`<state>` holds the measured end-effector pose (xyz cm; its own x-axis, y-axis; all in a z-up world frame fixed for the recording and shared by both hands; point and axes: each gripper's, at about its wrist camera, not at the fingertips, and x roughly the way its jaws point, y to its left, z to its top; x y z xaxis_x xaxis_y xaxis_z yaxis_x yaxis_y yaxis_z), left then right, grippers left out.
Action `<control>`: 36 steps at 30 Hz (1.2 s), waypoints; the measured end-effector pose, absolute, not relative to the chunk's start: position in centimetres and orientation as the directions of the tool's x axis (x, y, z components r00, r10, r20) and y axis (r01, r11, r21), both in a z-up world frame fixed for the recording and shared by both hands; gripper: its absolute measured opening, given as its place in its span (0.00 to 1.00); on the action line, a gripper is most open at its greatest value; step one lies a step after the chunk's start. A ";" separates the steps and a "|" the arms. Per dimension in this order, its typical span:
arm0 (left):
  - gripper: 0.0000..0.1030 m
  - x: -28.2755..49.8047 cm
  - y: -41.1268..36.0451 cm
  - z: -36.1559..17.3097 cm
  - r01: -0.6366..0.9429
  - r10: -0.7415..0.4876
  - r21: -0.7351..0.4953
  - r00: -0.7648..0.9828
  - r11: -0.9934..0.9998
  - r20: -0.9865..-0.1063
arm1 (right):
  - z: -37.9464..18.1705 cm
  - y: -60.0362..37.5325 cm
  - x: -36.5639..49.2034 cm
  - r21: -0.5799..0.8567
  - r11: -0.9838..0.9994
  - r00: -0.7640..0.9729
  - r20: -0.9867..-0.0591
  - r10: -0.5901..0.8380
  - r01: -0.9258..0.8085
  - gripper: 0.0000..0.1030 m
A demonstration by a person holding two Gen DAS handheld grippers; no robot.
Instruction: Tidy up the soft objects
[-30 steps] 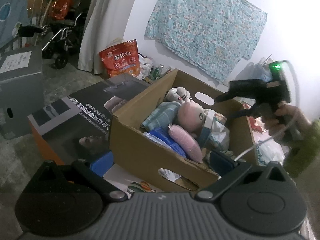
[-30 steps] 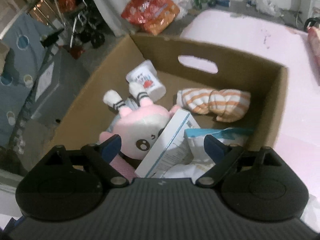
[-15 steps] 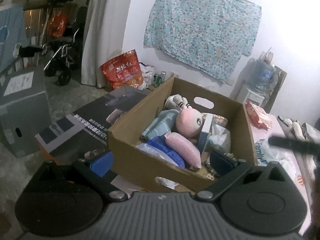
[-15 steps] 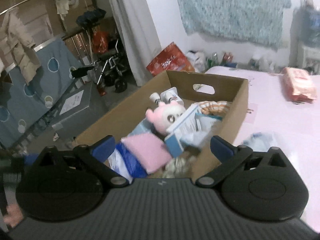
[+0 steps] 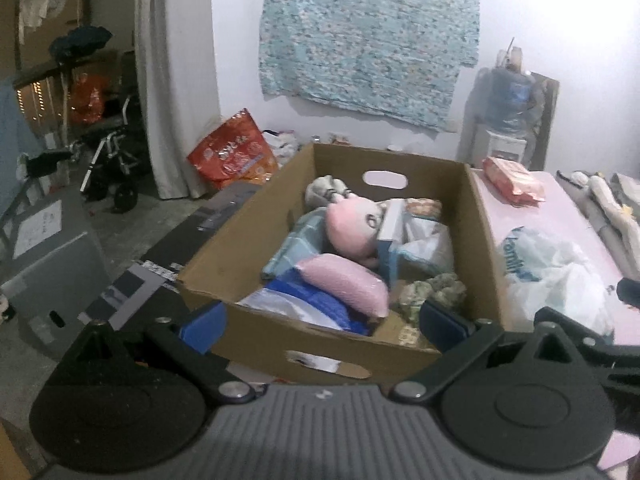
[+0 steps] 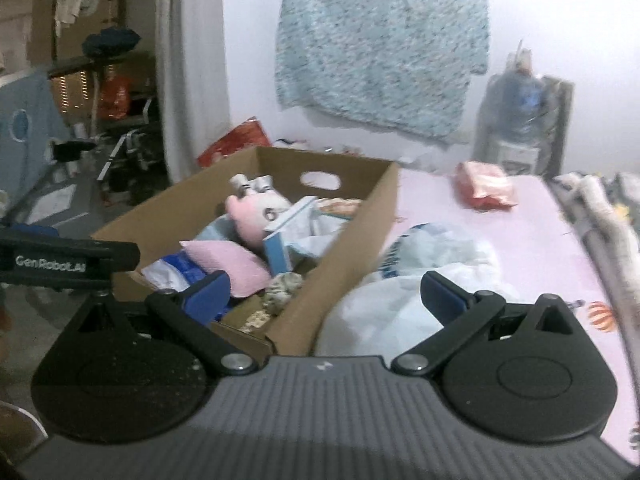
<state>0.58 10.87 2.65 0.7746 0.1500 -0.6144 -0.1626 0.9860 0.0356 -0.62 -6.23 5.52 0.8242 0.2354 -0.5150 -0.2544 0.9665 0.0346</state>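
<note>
A cardboard box (image 5: 240, 248) (image 6: 360, 240) stands at the edge of a pink bed. It holds a pink plush toy (image 5: 352, 228) (image 6: 256, 210), a pink pillow (image 5: 344, 284) (image 6: 228, 264), a blue-white carton (image 5: 390, 240) (image 6: 280, 240), a light blue cloth (image 5: 296, 244) and a blue bag (image 5: 320, 308). My left gripper (image 5: 322, 320) is open and empty, in front of the box's near wall. My right gripper (image 6: 326, 294) is open and empty, over the box's near right corner. The left gripper's body shows in the right wrist view (image 6: 60, 264).
A white plastic bag (image 5: 548, 272) (image 6: 420, 272) lies on the pink bed (image 5: 560, 216) (image 6: 540, 248) right of the box. A red snack pack (image 5: 512, 180) (image 6: 486, 190) lies farther back. A printed flat box (image 5: 160, 280), a grey crate (image 5: 44, 248) and a wheelchair (image 5: 112, 160) stand left.
Both grippers have pulled back and up from the box. The right gripper, earlier right above the box's contents, now sits beside the left one at the box's near right corner.
</note>
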 end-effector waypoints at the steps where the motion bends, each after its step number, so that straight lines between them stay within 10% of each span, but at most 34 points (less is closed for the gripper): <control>1: 1.00 0.7 10.8 2.5 -0.162 0.147 0.031 0.771 0.986 -0.619 | 5.6 -6.3 -0.8 0.026 0.970 0.830 -0.513 0.219 -0.240 0.99; 36: 1.00 0.4 9.9 1.5 -0.057 0.117 0.109 0.717 0.992 -0.687 | 3.1 -9.5 0.1 0.225 0.970 0.727 -0.650 0.221 -0.094 0.99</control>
<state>0.38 9.86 1.54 0.7173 0.1168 -0.6869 -0.0570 0.9924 0.1092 0.05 -9.49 3.15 0.7273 0.2214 -0.6496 -0.0942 0.9698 0.2250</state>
